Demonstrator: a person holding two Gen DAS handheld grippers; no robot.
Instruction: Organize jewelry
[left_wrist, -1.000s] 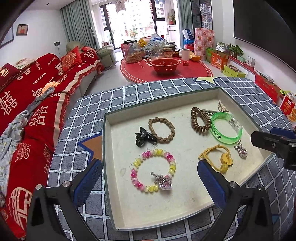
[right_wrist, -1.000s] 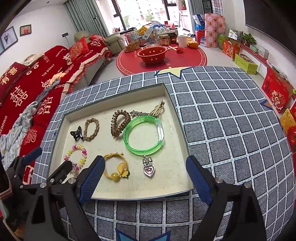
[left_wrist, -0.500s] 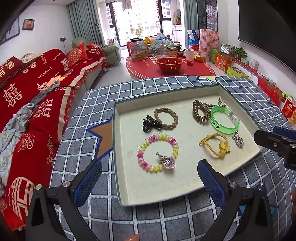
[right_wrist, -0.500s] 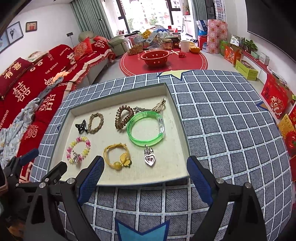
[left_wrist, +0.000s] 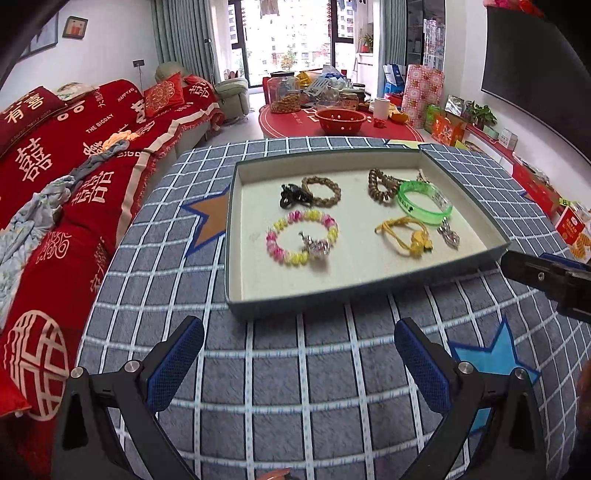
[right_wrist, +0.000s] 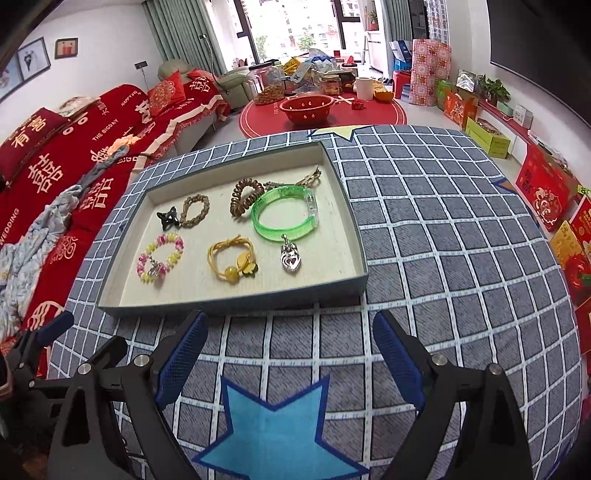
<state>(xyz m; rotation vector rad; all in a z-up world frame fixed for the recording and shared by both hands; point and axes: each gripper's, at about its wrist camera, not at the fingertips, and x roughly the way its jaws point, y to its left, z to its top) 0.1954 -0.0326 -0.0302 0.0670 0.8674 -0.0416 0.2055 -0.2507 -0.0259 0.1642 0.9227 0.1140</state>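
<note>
On a checked cloth (right_wrist: 443, 236), a tray (right_wrist: 347, 206) holds bracelets. Both grippers, left (left_wrist: 299, 354) and right (right_wrist: 290, 347), gape wide, empty. Only the right view shows a heart pendant (right_wrist: 291, 258) clearly.

Bright, even daylight from the window (left_wrist: 291, 35) at the far end of the room, blown out to near white. Soft, faint shadows only, beneath the near wall of the tray (right_wrist: 236, 301) on the desk (right_wrist: 443, 258). Strong fisheye bending of straight lines toward the edges; black vignette in the corners. Mild softness at the periphery, centre sharp.
</note>
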